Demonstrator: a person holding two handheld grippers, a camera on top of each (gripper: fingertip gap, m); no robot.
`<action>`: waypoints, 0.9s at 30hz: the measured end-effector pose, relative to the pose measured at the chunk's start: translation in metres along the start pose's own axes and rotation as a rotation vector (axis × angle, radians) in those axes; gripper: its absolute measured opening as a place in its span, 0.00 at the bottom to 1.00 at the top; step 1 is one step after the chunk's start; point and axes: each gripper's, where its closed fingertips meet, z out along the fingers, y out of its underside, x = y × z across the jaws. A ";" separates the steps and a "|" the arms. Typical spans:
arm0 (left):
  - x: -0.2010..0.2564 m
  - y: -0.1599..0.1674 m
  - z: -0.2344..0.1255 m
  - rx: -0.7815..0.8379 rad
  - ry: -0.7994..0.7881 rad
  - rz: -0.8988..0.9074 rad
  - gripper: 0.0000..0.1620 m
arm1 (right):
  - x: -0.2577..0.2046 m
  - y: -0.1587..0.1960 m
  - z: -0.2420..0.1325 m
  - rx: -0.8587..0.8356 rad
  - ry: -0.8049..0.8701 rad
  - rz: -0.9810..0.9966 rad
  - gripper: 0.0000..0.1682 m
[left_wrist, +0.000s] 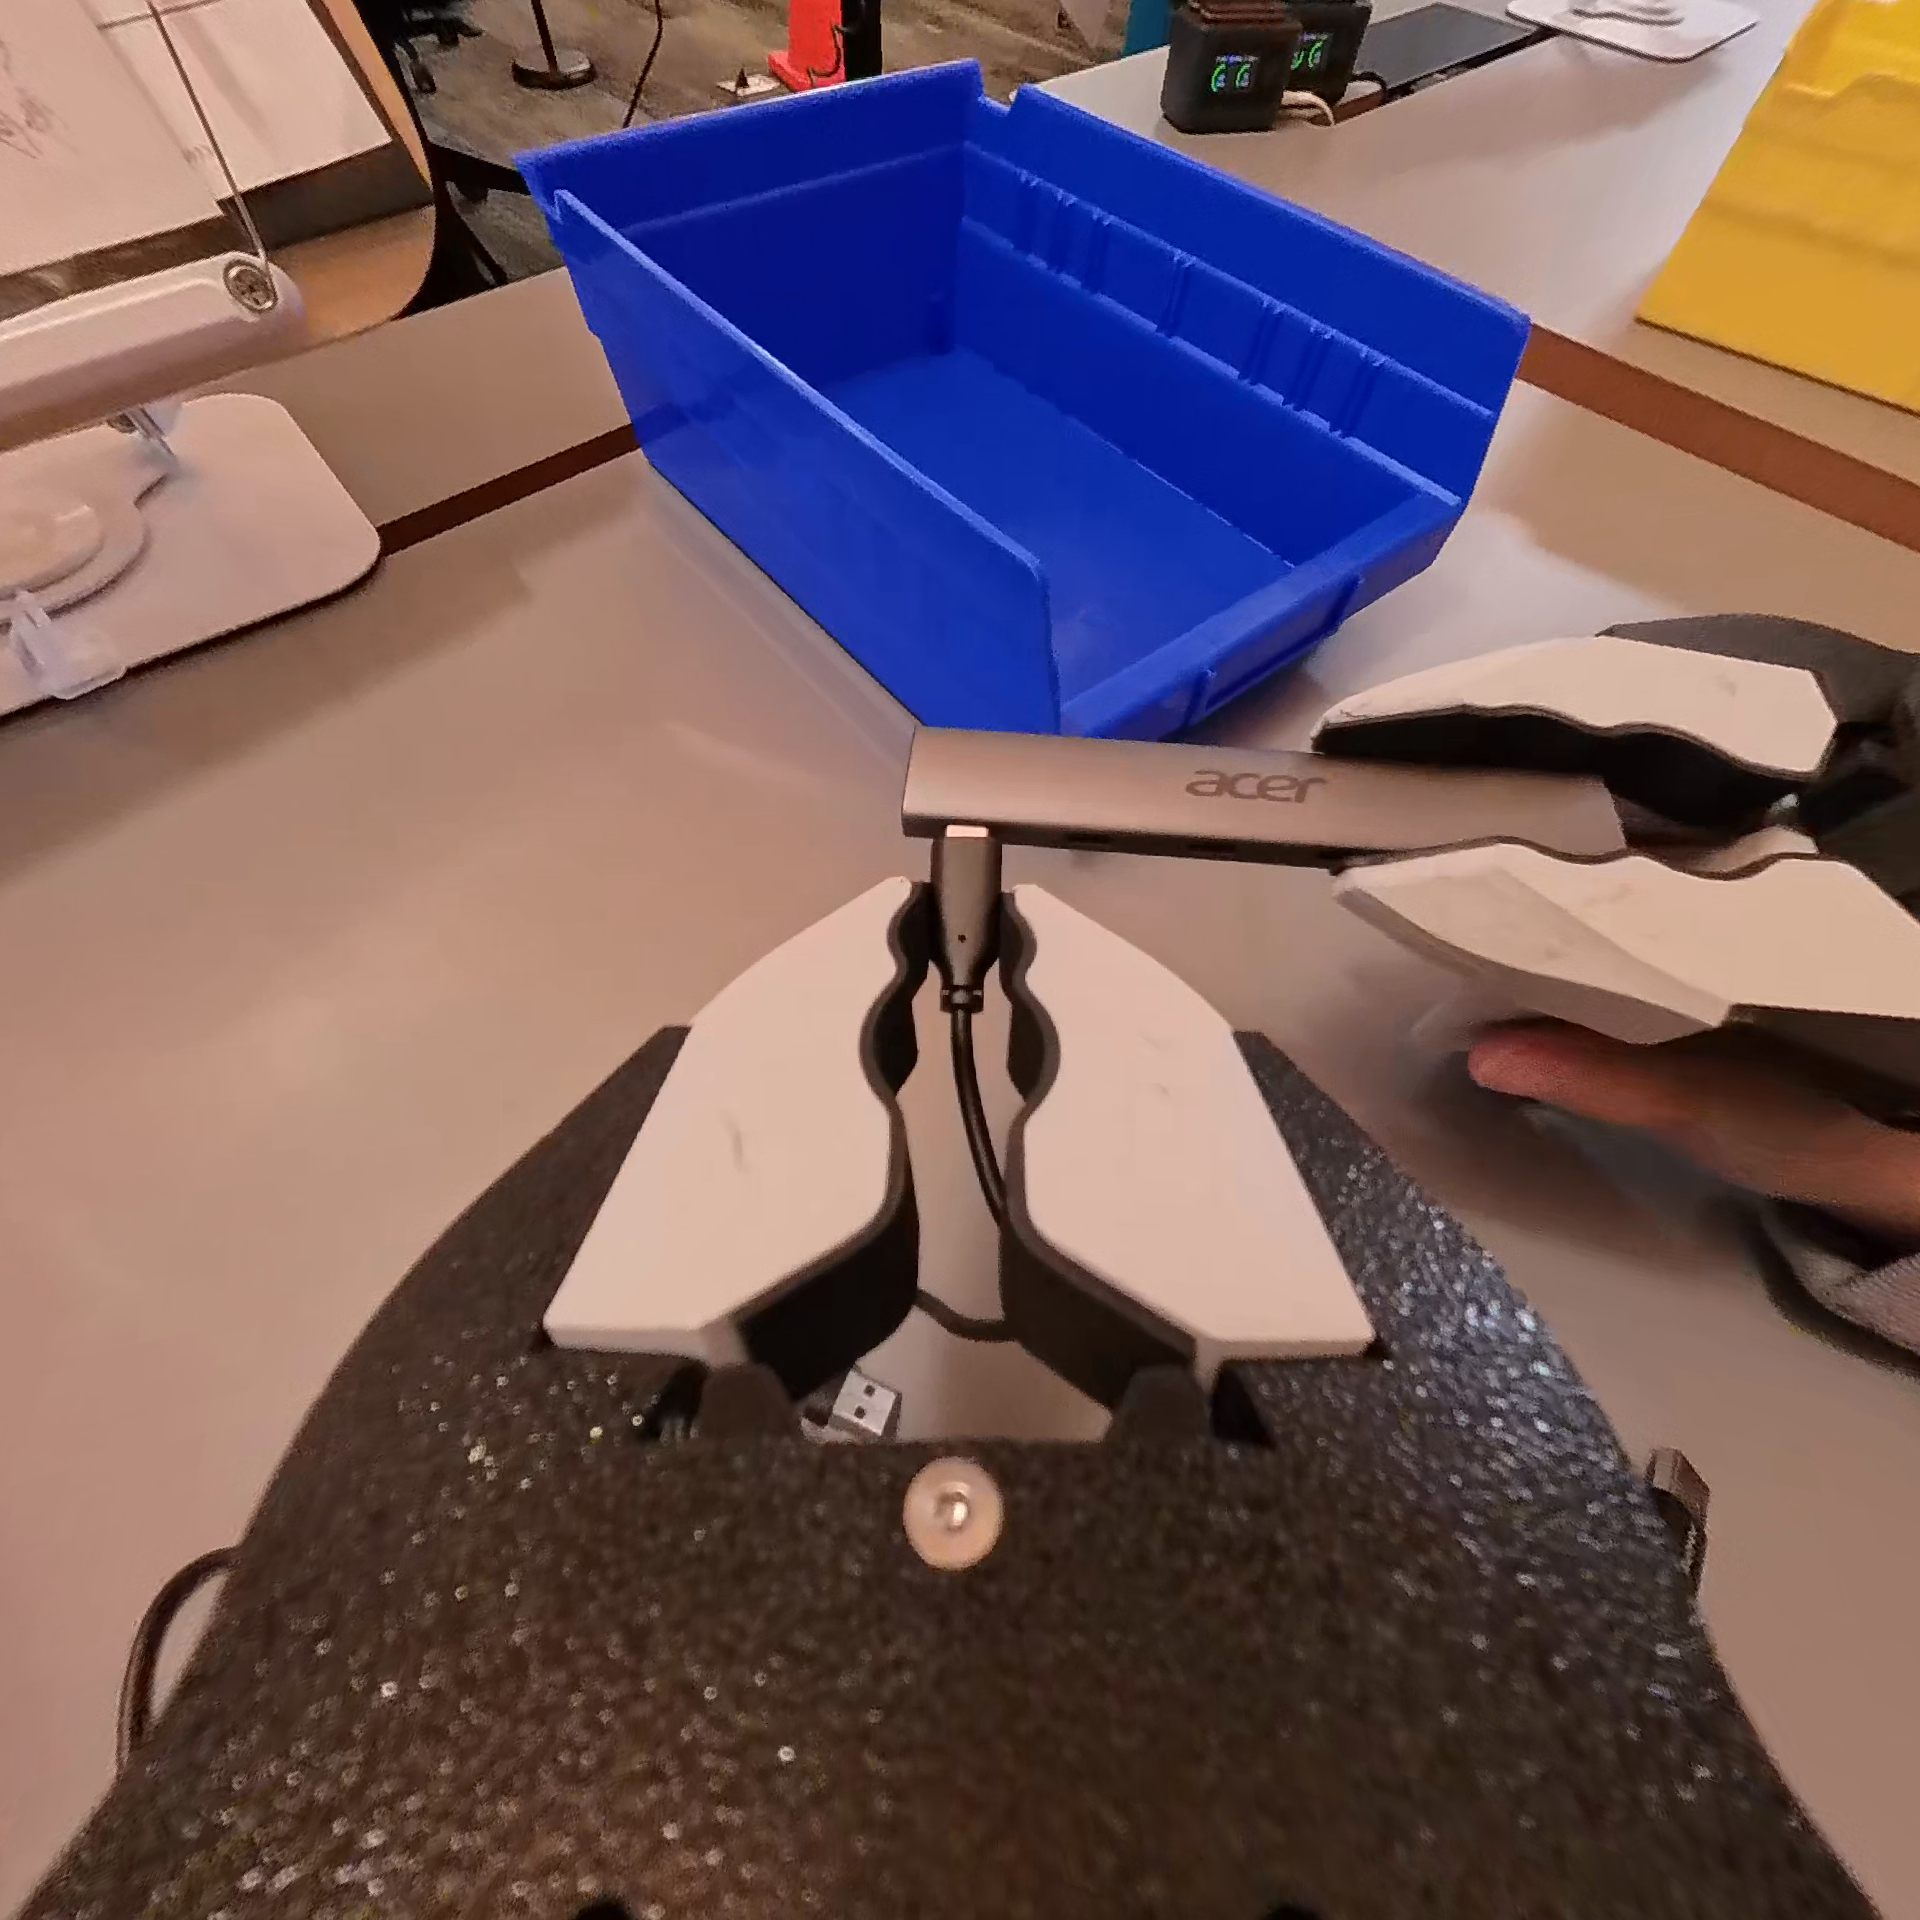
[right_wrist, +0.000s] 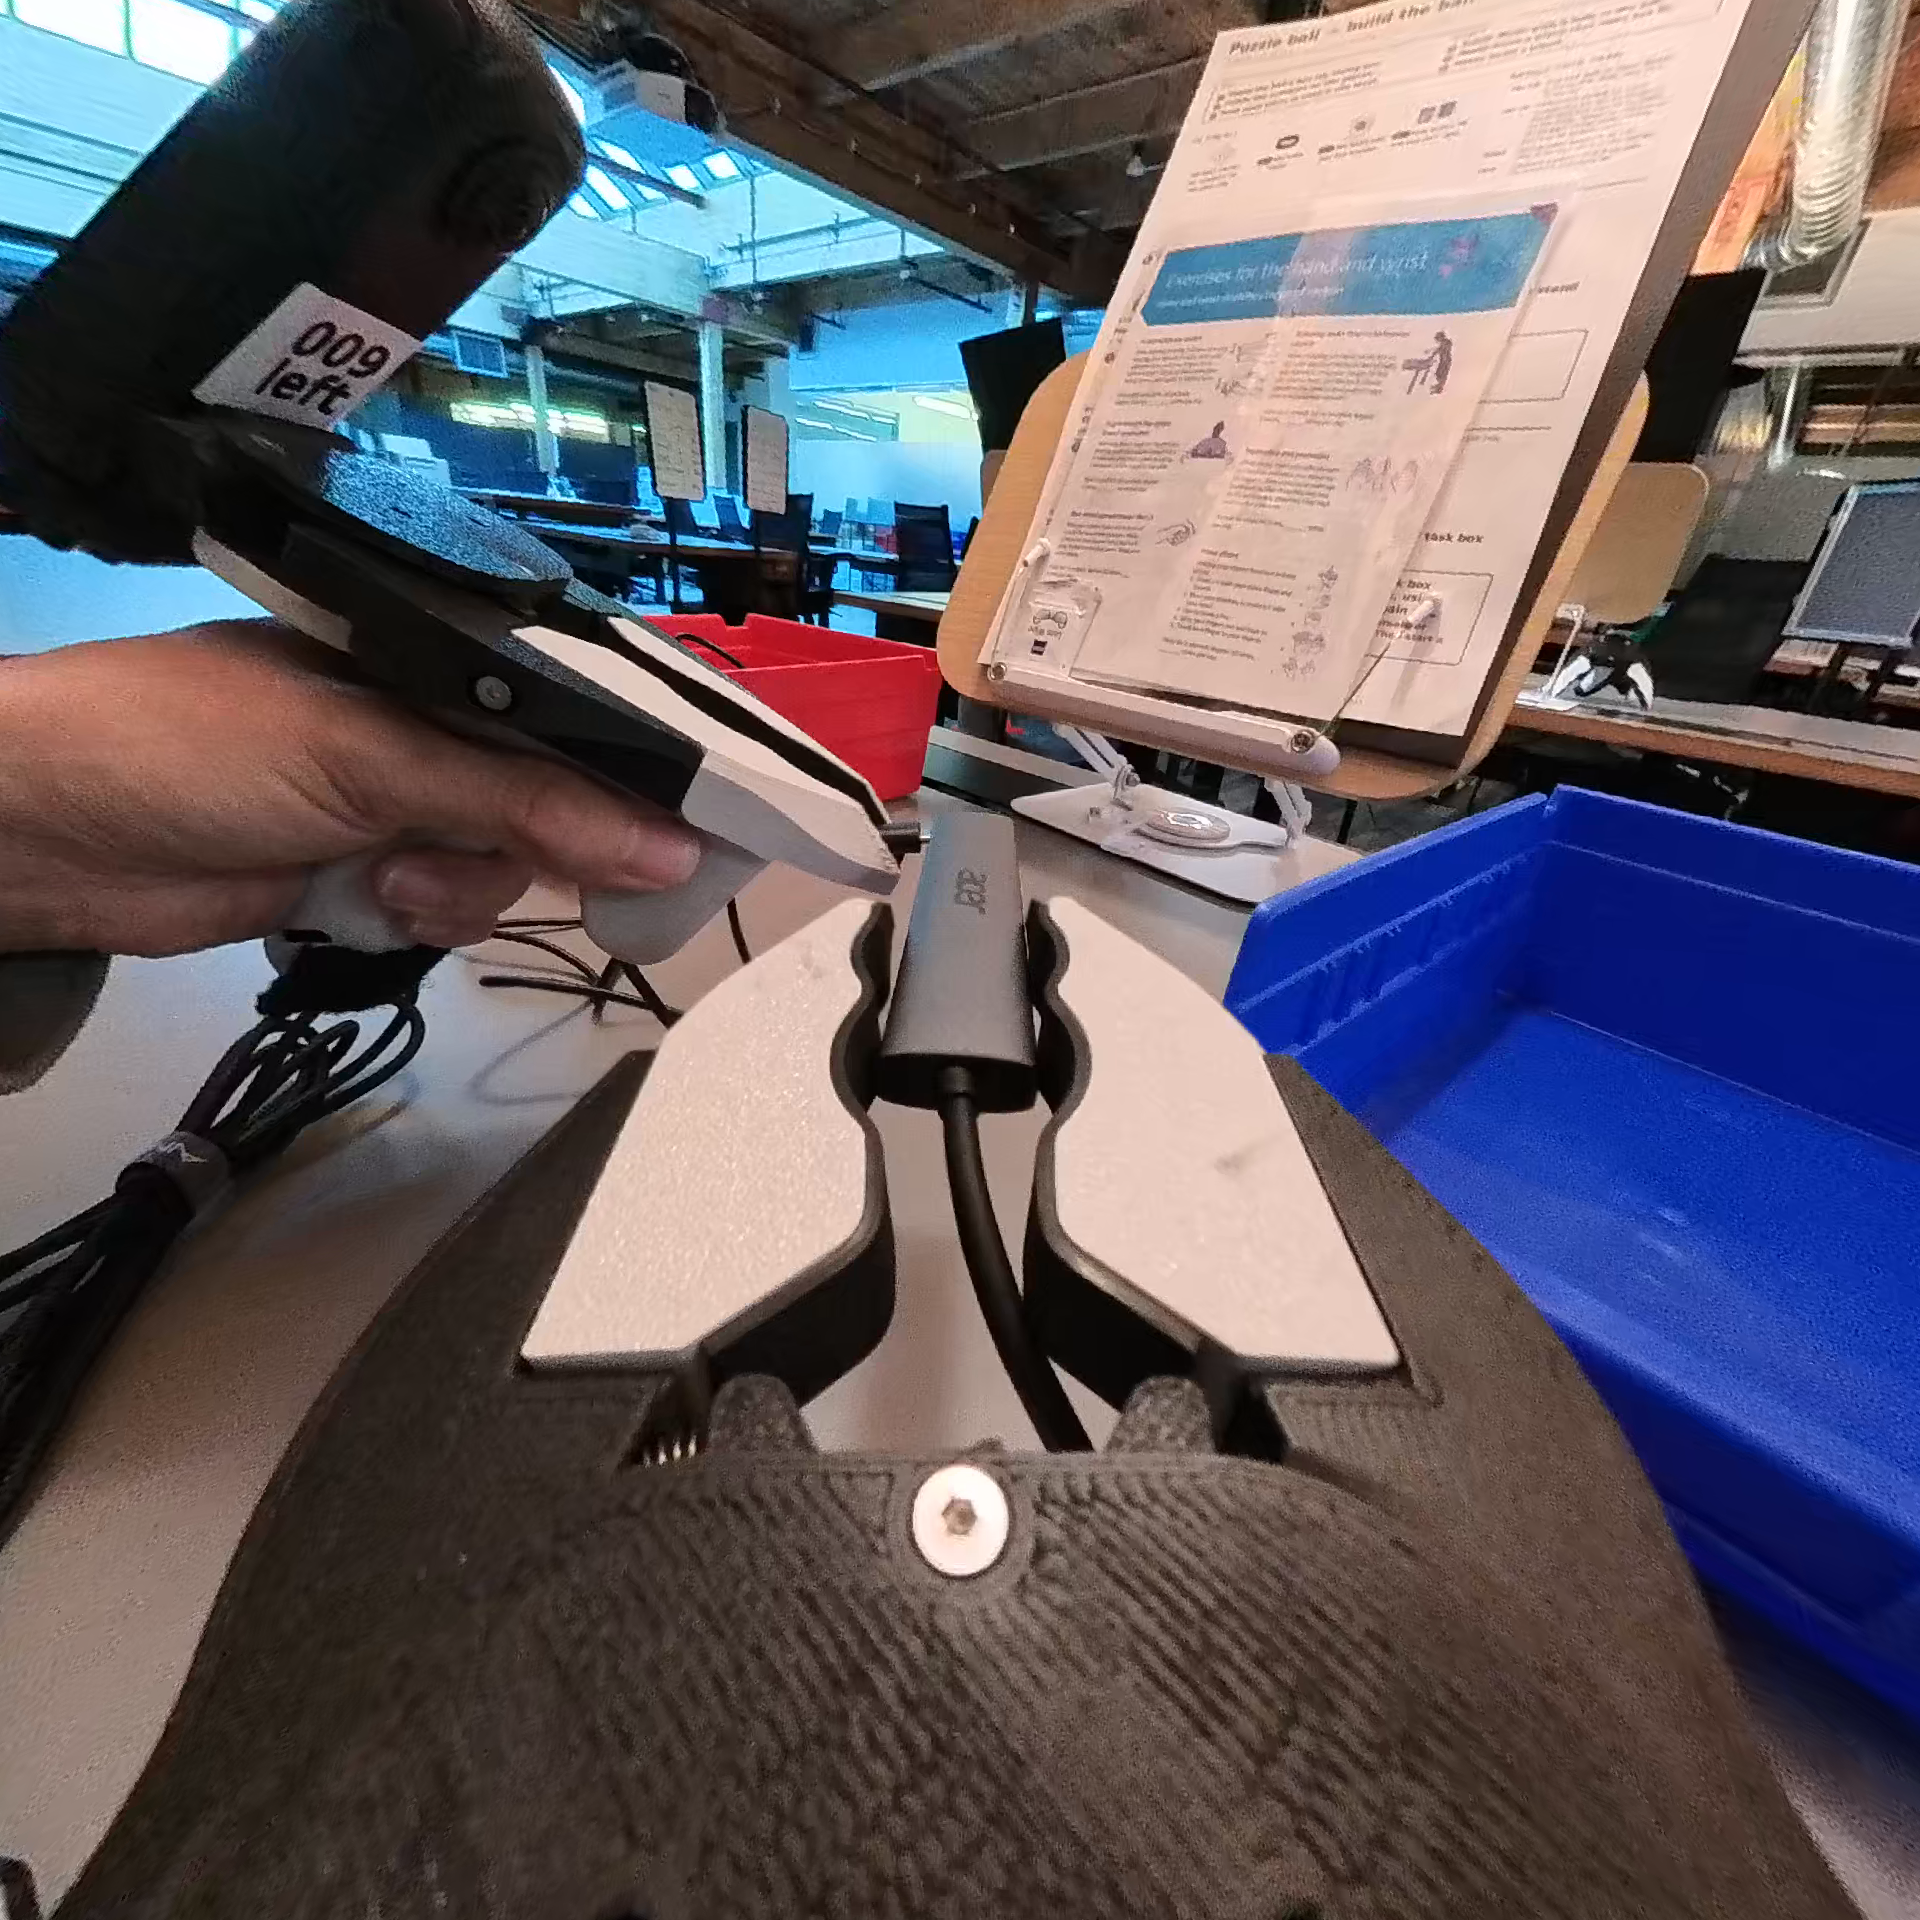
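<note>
- Your left gripper is narrowed onto a black cable plug, with both fingertips pinching the plug's body.
- The plug's cable runs back between the fingers toward you. A 2nd metal connector lies on the table under the gripper's throat.
- The plug's metal tip meets a port on the long side of the grey hub, near the hub's free end. How deep it sits, you cannot tell.
- Your right gripper is closed on the hub and holds it lengthwise between the 2 fingers, above the table. The hub's own black lead trails back through the gap.
- In the right wrist view the left gripper comes in from the side, its tips touching the hub's far end, with your hand on its handle.
- An empty blue bin stands just beyond the hub, toward the far edge of the table, open end facing you. In the right wrist view it lies just beside the right gripper.
- A coiled bundle of black cables lies on the table beneath your left hand.
- A tilted document stand sits past the far edge, a red bin behind it, and a yellow bin at the far right corner.
</note>
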 end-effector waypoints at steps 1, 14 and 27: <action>0.000 0.000 0.000 0.000 -0.002 0.003 0.08 | 0.000 0.001 0.000 -0.005 0.002 0.001 0.15; -0.002 0.001 -0.005 -0.011 -0.057 0.191 0.07 | -0.006 0.009 -0.001 -0.078 -0.040 -0.028 0.16; -0.006 0.008 -0.002 0.045 -0.067 0.145 0.07 | -0.012 0.011 0.001 -0.093 -0.053 -0.076 0.17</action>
